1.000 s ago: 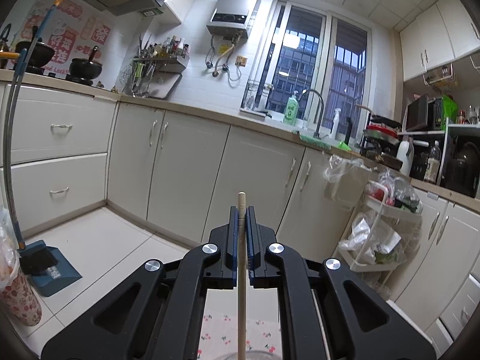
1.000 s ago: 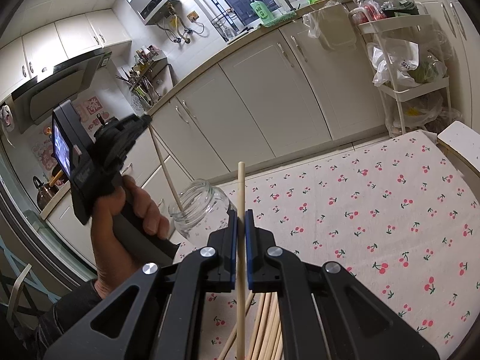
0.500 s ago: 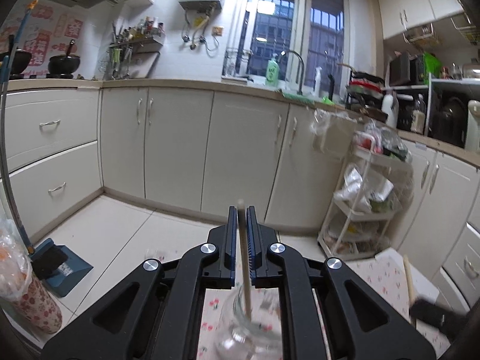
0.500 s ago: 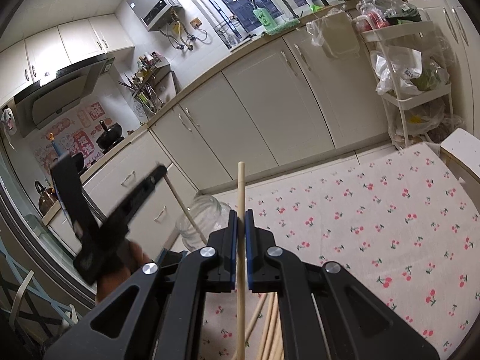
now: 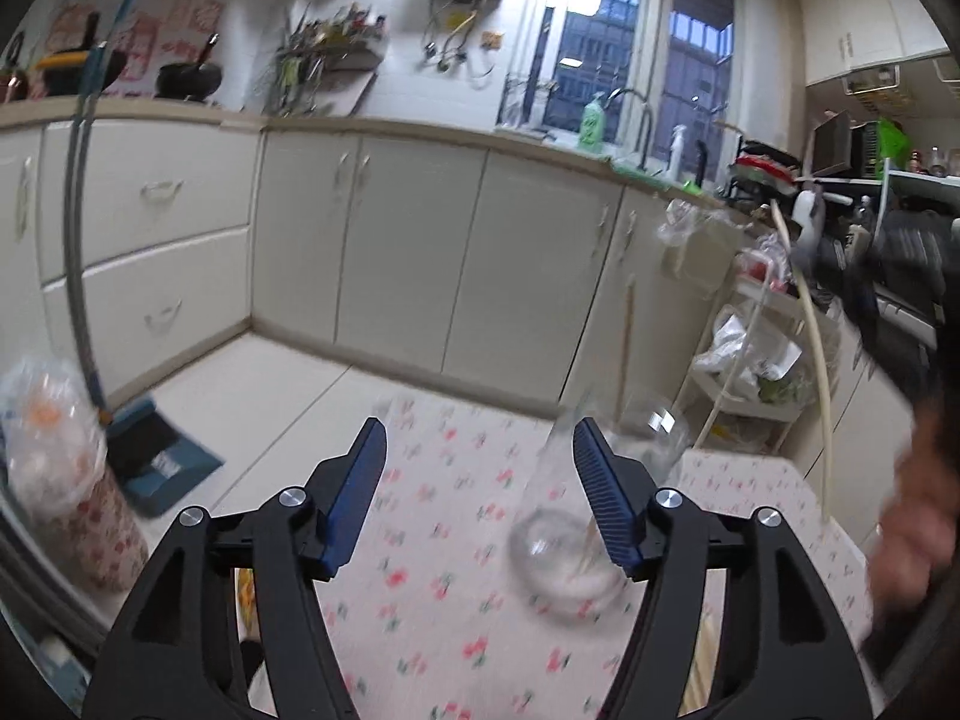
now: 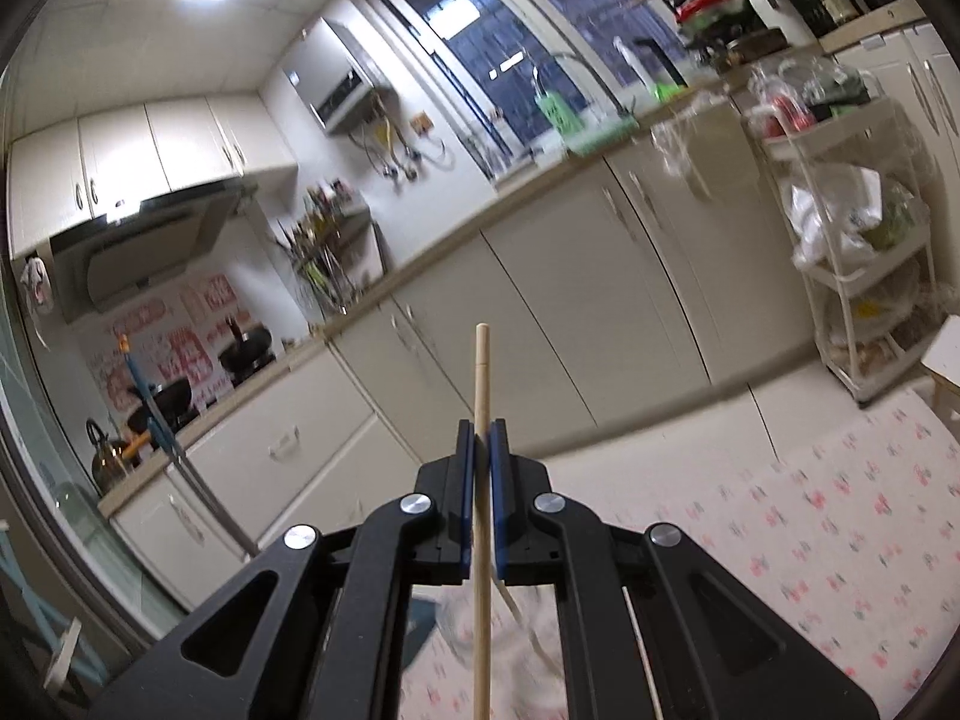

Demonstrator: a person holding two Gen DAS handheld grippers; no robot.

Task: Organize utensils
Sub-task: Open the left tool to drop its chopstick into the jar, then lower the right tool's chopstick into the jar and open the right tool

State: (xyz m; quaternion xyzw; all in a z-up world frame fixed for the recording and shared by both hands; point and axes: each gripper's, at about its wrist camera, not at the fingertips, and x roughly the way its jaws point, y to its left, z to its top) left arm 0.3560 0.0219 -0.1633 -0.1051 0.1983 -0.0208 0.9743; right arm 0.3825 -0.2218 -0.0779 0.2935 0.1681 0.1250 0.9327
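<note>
My left gripper is open and empty above the cherry-print tablecloth. A clear glass jar stands just right of it, blurred, with a wooden chopstick standing in it. My right gripper is shut on another wooden chopstick and holds it upright. The jar shows dimly below its fingers, with a chopstick inside. In the left wrist view the right hand holds its chopstick at the right edge.
White kitchen cabinets run behind the table. A blue dustpan lies on the floor at left. A floral-wrapped container stands at far left. A white trolley rack with bags stands at right.
My left gripper has opened and let its chopstick go into the jar, then shifted left. My right gripper has lifted its chopstick over toward the jar.
</note>
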